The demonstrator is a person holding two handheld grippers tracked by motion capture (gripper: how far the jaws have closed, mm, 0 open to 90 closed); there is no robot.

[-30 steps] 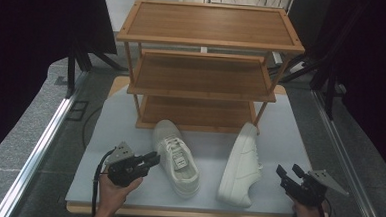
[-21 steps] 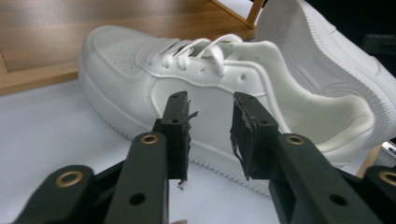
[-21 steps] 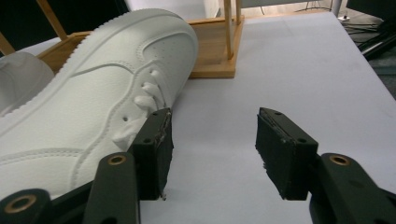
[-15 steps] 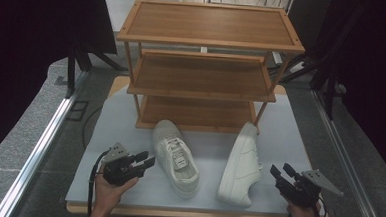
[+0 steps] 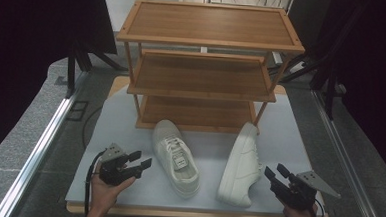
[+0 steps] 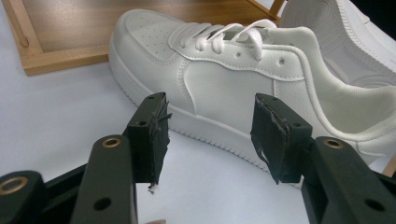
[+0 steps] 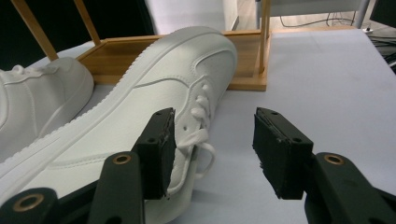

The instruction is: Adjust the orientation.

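White leather pair sits mid-frame on the surface, below the wooden rack (image 5: 203, 74). Left gripper (image 5: 142, 161) just spread its fingers beside the upright shoe (image 5: 176, 156); right gripper (image 5: 276, 173) narrowed slightly by the tipped shoe (image 5: 240, 163). Both released, probably lining up pickups.

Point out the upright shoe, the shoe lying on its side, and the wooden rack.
Upright shoe (image 5: 175, 156): high view, on its laces.
Shoe on its side (image 5: 241, 163): high view, on its upper.
Wooden rack (image 5: 208, 22): high view, on its top shelf.
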